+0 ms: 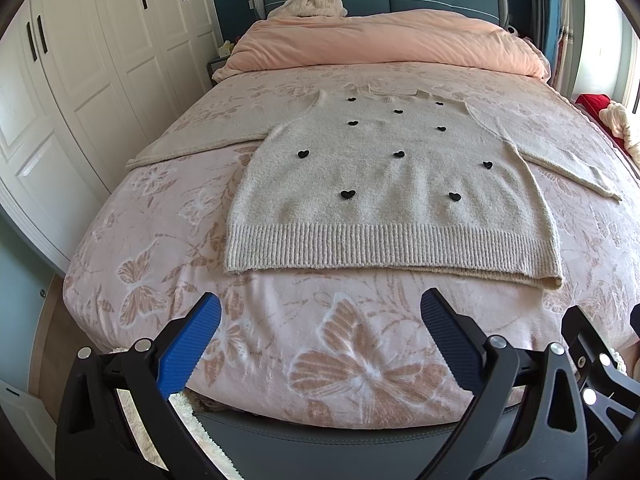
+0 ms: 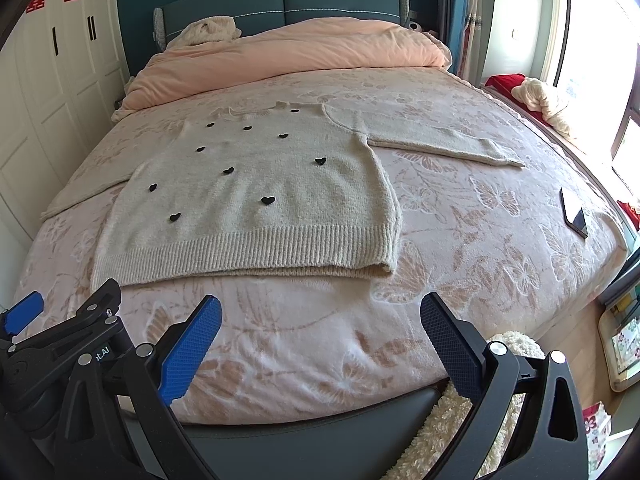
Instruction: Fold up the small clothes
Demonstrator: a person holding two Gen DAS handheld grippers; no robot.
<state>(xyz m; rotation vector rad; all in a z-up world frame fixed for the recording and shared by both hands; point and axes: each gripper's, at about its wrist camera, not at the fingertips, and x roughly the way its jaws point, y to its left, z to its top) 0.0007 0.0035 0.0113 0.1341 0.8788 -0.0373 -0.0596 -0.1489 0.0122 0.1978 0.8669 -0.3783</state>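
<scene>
Sweater, beige fuzzy knit, small black heart appliqués scattered over the front, ribbed hem band, lies flat and face up on the bed, hem toward the foot end, collar toward the pink duvet bunched at the headboard. Both sleeves spread out sideways on the butterfly-print blanket, one toward the white wardrobe, the other toward the window side. Hem sits just beyond the fingertips of the left hand-held gripper, not touching; jaws spread wide, nothing between them, blue pads hanging over the blanket near the bed's foot edge. Right hand-held gripper is also released, wide apart, empty, over the same foot edge; from it the sweater lies ahead and off toward the wardrobe side, its hem corner near but apart. Left hand-held gripper shows just beside it in the right wrist view. Phone lies on the bed, well apart from the sweater, window side.
</scene>
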